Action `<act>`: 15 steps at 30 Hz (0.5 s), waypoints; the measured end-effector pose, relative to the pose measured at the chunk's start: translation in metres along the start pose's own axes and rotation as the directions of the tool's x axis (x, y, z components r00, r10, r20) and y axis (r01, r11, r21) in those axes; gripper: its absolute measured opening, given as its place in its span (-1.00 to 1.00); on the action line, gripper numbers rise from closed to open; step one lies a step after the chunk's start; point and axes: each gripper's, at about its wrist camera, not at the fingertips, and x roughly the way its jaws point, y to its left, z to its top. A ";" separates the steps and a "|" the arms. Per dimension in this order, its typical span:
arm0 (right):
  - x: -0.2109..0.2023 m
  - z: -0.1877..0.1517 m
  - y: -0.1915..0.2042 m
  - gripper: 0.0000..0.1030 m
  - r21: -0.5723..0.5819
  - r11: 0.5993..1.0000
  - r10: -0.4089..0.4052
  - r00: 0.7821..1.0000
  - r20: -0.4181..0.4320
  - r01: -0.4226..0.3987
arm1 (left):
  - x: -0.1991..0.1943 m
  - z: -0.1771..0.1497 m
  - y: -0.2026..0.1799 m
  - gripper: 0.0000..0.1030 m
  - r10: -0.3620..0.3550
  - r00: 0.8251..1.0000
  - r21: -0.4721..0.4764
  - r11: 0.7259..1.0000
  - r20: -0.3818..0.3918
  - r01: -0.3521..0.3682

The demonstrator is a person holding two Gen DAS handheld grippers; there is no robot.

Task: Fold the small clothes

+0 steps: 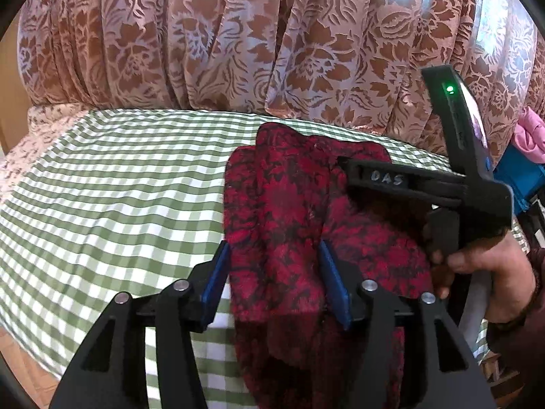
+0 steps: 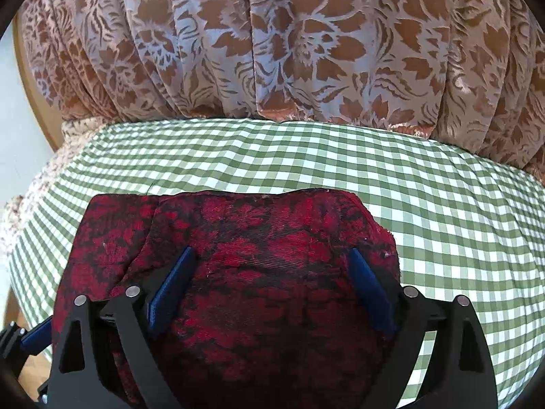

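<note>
A small dark red cloth with a black flower pattern point(image 1: 289, 187) lies folded on the green-and-white checked tablecloth point(image 1: 102, 187). Its near end hangs over the table's front edge. My left gripper point(image 1: 276, 272) is open, and its blue pads flank a lengthwise fold of the cloth without squeezing it. In the right wrist view the red cloth point(image 2: 259, 231) fills the lower middle. There my right gripper point(image 2: 272, 283) stands wide open just above it, with the pads apart from the fabric. In the left wrist view a hand point(image 1: 490, 272) holds the right gripper's black body over the cloth's right side.
A pink-and-brown flowered curtain point(image 1: 238, 34) hangs close behind the table's far edge. A pink cloth point(image 1: 528, 136) and a blue box point(image 1: 517, 180) sit at the far right. Checked tablecloth point(image 2: 442, 221) stretches to the right of the red cloth; wooden floor point(image 1: 30, 368) shows at the lower left.
</note>
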 end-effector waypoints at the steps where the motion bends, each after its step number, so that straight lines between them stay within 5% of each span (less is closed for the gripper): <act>1: -0.002 0.000 -0.002 0.82 0.009 1.000 0.007 1.000 0.005 -0.007 | -0.002 -0.001 -0.001 0.13 0.012 1.000 0.005 1.000 0.004 -0.012; 15: -0.063 -0.021 -0.046 0.93 0.123 0.967 0.213 0.974 0.074 -0.221 | -0.019 -0.006 0.002 0.44 0.084 0.996 0.018 0.996 0.037 -0.084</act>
